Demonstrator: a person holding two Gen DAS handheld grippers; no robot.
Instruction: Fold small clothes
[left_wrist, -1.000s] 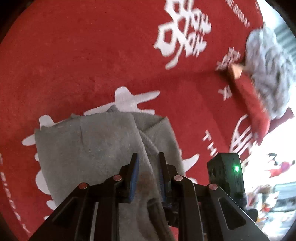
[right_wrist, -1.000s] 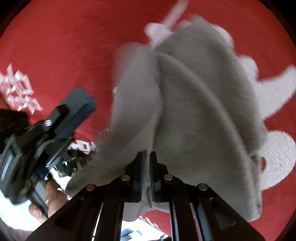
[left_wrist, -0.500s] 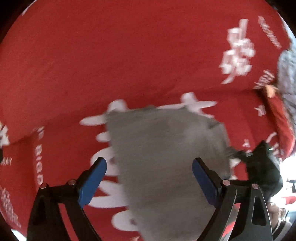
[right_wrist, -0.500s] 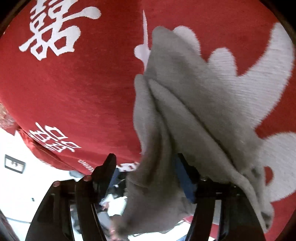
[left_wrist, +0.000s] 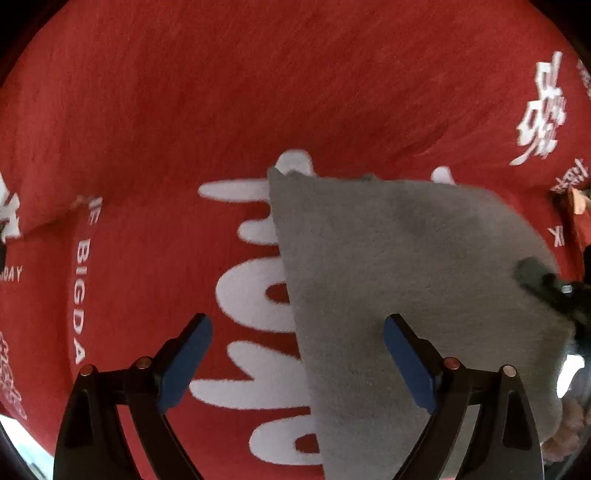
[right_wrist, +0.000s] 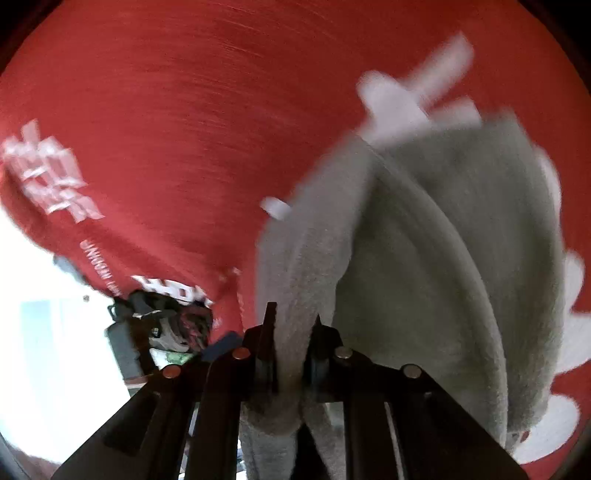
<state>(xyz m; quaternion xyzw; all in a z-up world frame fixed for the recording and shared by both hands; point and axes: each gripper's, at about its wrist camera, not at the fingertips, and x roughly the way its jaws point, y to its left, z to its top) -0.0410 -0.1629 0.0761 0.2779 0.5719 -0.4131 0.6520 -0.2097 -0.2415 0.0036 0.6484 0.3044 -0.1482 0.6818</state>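
Observation:
A small grey garment (left_wrist: 406, 280) lies on a red cloth with white lettering (left_wrist: 184, 129). In the left wrist view my left gripper (left_wrist: 297, 350) is wide open above the garment's left edge, holding nothing. The right gripper's dark tip (left_wrist: 543, 284) shows at the garment's right edge. In the right wrist view my right gripper (right_wrist: 290, 339) is shut on a bunched fold of the grey garment (right_wrist: 424, 258), which drapes away to the right in long folds.
The red cloth (right_wrist: 184, 129) covers the whole work surface and carries white characters (left_wrist: 539, 118). Its edge drops off at lower left in the right wrist view, with dark clutter (right_wrist: 162, 325) below. A small orange object (left_wrist: 578, 199) sits far right.
My left gripper let go of the garment, opened wide and shifted left. My right gripper opened briefly, then shut again on a fold of the garment.

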